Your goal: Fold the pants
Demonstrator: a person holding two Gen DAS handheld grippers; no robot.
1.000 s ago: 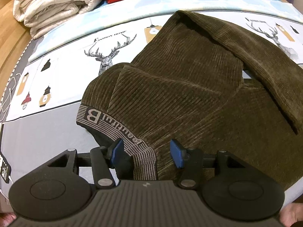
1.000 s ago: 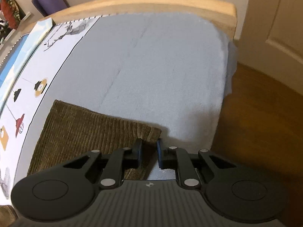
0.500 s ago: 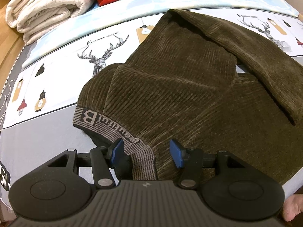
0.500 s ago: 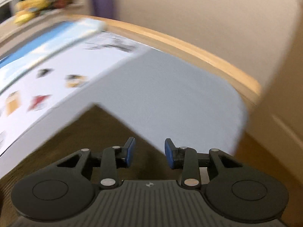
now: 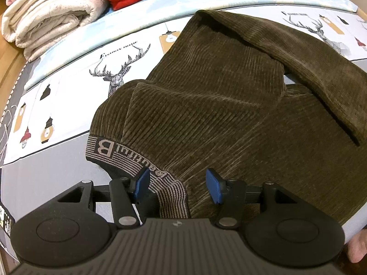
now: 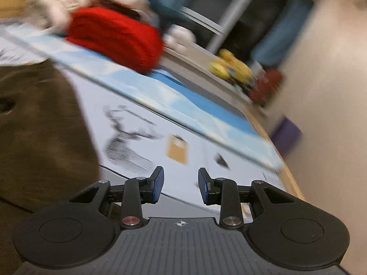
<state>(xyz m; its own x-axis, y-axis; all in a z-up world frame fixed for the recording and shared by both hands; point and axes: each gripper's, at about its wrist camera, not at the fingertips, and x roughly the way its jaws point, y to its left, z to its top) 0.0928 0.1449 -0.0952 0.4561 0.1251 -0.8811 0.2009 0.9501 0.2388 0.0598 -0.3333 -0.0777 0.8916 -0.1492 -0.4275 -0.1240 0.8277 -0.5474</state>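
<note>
The waistband (image 5: 128,160) is showing "Beautiful" in grey letters; the bedsheet (image 5: 75,80) is reading "Fashion home" above a deer. The brown corduroy pants (image 5: 218,105) are lying folded over on the bed. The left gripper (image 5: 176,185) is standing open around the waistband, pads apart. The right gripper (image 6: 181,183) is closing on nothing, beside the pants.

Pants (image 5: 218,105) on bed sheet (image 5: 68,91) — folded blankets (image 5: 50,11) behind, at far left corner.

Motion blur smears the right wrist view (shelf items unreadable), cutting the pants (image 6: 41,137) off left.
</note>
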